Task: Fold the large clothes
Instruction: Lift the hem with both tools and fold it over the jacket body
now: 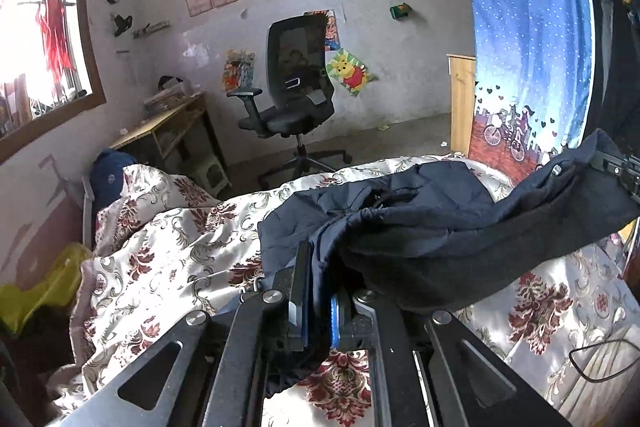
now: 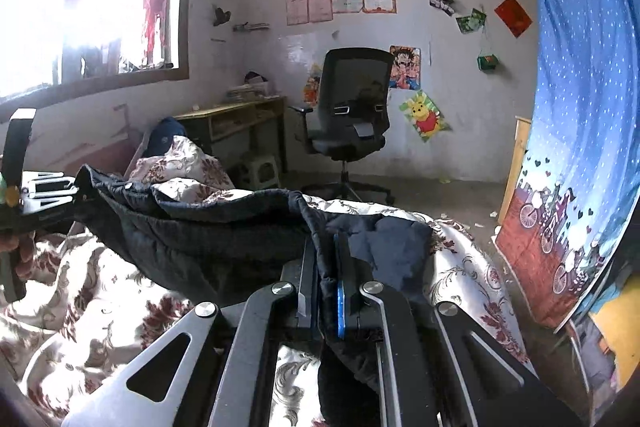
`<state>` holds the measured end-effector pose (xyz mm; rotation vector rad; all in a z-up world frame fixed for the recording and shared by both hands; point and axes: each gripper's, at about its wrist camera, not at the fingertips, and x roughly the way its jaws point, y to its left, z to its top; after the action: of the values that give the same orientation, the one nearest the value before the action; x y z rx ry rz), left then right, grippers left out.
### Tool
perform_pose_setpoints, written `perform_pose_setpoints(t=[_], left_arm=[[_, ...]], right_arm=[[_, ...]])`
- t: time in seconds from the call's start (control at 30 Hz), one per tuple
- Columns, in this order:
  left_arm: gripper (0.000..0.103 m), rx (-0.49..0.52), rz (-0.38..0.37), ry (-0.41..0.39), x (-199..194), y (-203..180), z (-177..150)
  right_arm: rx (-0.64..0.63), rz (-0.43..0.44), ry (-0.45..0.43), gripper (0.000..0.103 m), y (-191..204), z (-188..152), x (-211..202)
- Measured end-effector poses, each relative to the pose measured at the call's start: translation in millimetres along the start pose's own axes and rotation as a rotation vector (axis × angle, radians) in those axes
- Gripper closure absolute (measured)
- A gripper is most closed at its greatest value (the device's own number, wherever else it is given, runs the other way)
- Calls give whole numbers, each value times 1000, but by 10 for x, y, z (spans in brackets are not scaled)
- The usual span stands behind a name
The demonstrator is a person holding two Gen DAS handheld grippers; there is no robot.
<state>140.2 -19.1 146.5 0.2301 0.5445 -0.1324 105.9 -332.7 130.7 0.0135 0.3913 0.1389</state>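
Mid-fold: left gripper point(image 1: 316, 291) and right gripper point(image 2: 326, 279) each clamp an edge of the dark jacket point(image 1: 440, 223), stretched between them above the floral quilt point(image 1: 180, 247). Next, probably: bring that edge across evenly and lay it flat.

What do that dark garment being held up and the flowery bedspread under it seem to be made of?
The dark navy garment looks like padded, quilted synthetic fabric with a matte finish: stitched lines cross it and it hangs in thick folds. It may have a fleecy inside, though that is hard to tell. The bedspread looks like satin or a similar glossy weave, as its cream and red floral surface shines where light hits it.
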Motion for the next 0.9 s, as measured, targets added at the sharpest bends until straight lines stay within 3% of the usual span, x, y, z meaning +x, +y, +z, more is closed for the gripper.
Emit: perform_pose_setpoints(t=[0.37,0.9], left_arm=[[96,-176,-22,118,644,284,207],[96,-184,-6,146,1552,263,531]], right_arm=[[-51,-16,23,98,98,160,430],[-85,-44,24,99,18,483,1197]])
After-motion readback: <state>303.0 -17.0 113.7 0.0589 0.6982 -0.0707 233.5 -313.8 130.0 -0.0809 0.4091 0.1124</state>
